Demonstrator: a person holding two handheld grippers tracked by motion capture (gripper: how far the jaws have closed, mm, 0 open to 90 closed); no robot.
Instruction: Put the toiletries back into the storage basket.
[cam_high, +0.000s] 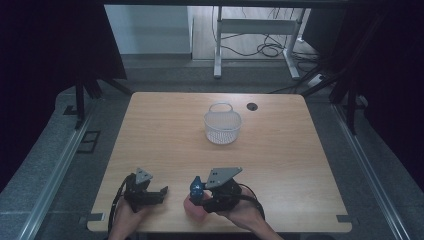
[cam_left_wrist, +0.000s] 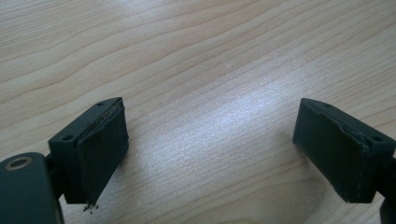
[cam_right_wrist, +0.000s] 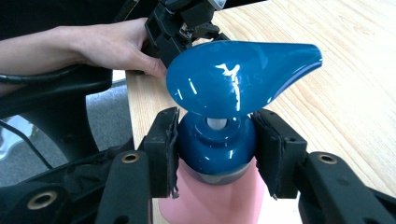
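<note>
Two tongs over the wood table (cam_high: 280, 150): left tongs (cam_high: 161, 191) wide, right tongs (cam_right_wrist: 215, 140) clamping a pump bottle (cam_right_wrist: 219, 158).

The pink pump bottle's (cam_right_wrist: 212, 196) base is cut off at the bottom edge; the right gripper (cam_high: 200, 196) hides most of it in the high view.

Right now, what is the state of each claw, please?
Left claw: open, holding nothing, above the bare table.
Right claw: closed on the blue collar of the pink pump bottle.
</note>
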